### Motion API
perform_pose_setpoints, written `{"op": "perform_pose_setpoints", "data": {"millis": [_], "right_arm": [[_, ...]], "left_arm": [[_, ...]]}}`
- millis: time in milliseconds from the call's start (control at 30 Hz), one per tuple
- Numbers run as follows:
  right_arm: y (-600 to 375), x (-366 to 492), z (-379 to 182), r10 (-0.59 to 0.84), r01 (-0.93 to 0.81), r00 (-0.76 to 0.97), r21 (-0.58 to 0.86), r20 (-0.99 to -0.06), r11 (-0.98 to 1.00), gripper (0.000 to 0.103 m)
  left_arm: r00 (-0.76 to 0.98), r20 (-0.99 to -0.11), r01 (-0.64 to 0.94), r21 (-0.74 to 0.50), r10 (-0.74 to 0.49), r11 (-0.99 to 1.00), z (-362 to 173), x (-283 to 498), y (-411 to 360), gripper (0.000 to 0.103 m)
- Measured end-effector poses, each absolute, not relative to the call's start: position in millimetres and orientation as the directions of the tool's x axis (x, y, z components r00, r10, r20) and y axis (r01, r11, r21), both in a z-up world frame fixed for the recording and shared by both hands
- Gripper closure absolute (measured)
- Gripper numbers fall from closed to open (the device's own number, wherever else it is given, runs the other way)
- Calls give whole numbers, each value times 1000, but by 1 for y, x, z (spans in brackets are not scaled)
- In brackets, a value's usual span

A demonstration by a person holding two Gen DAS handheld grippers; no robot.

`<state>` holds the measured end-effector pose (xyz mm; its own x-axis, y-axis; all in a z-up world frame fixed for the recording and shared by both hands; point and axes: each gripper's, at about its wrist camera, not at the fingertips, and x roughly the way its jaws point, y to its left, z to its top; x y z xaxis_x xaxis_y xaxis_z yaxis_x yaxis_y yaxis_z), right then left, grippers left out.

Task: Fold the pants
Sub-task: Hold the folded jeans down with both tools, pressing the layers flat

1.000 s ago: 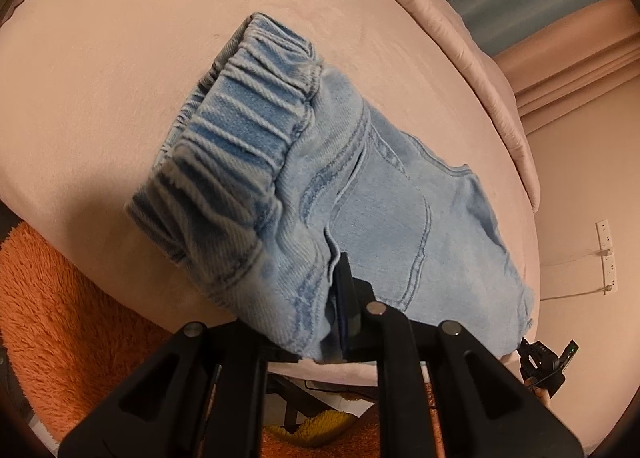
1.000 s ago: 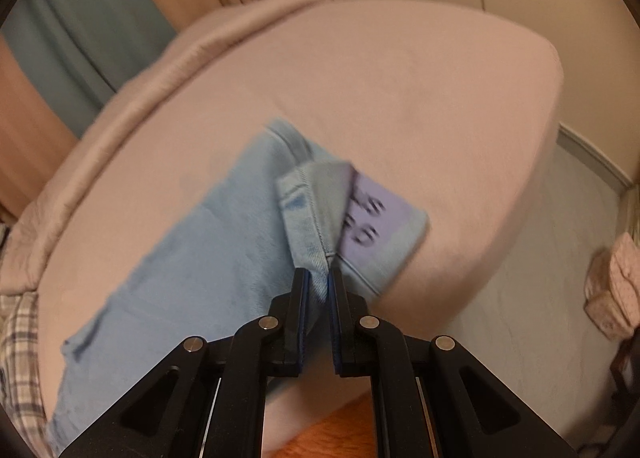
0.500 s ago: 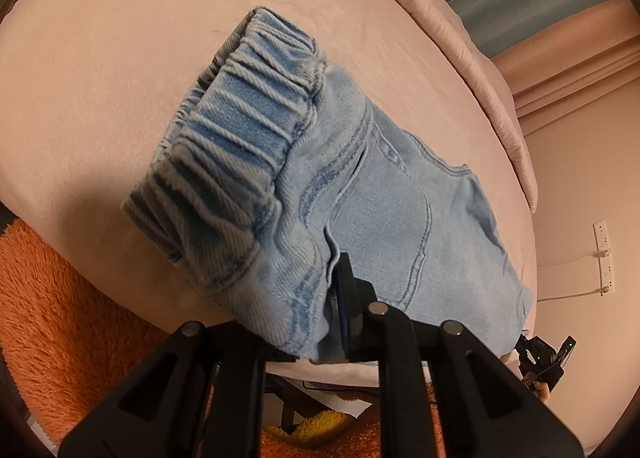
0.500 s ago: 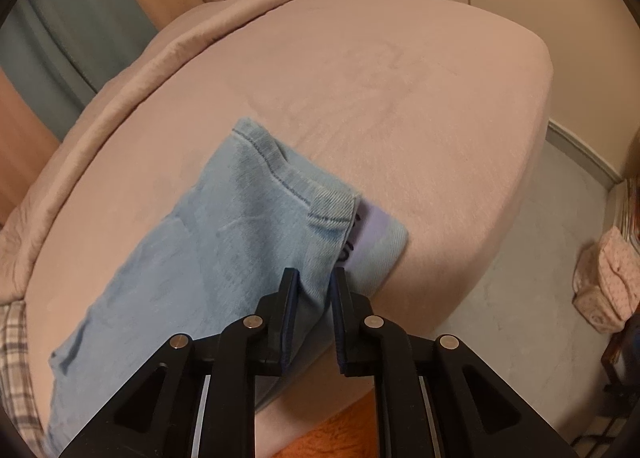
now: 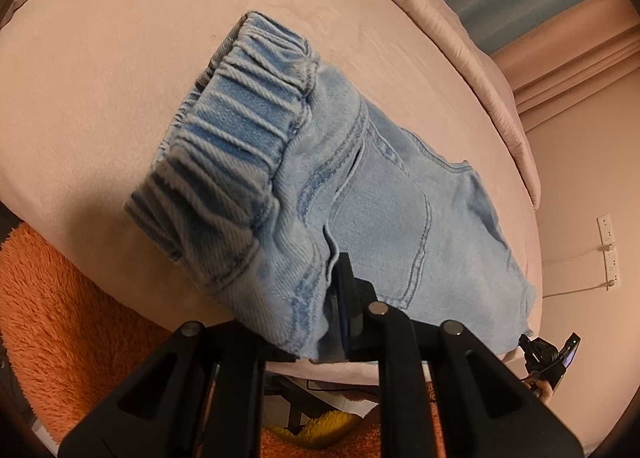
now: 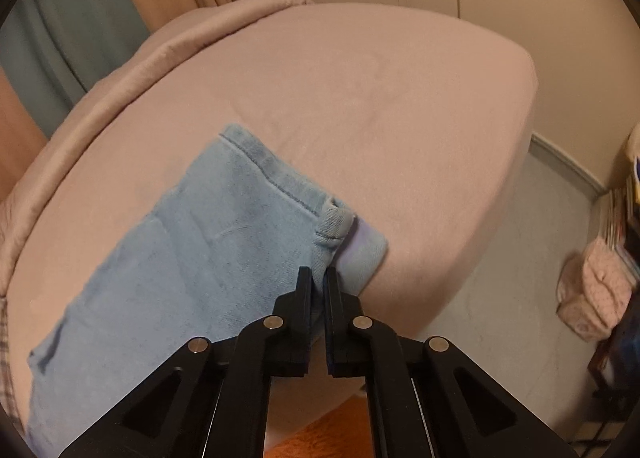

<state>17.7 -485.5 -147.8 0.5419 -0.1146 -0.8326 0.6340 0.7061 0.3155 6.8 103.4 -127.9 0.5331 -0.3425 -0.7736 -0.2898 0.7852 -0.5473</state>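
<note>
Light blue denim pants lie on a pink bed. In the left wrist view my left gripper is shut on the waist end next to the elastic waistband, which is lifted and bunched. In the right wrist view my right gripper is shut on the hem end of the pants, where the cuff is scrunched. The left finger of the left gripper is hidden under the denim.
An orange fluffy rug lies below the bed's near edge. A rolled pink blanket runs along the bed's far side, with curtains behind. A pale floor and a patterned bag are right of the bed.
The right gripper has moved the hem end, and the folded-over cuff has dropped and bunched; the printed lining is now mostly hidden. The waistband shifted slightly in the left gripper.
</note>
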Motion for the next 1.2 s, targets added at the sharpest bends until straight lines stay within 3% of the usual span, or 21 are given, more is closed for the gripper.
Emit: {"op": "perform_pose_setpoints", "data": {"millis": [167,1200], "right_arm": [[-481,26,-144,-145,636,513,261,-846,726,100],[-480,22,-145,-152,636,514,257,-844,728,100]], "left_arm": [[532,-773,-293,-551,-346,781,-128,7,104,87],[536,-771,-292,-552,-345,781,-127,7,103,86]]}}
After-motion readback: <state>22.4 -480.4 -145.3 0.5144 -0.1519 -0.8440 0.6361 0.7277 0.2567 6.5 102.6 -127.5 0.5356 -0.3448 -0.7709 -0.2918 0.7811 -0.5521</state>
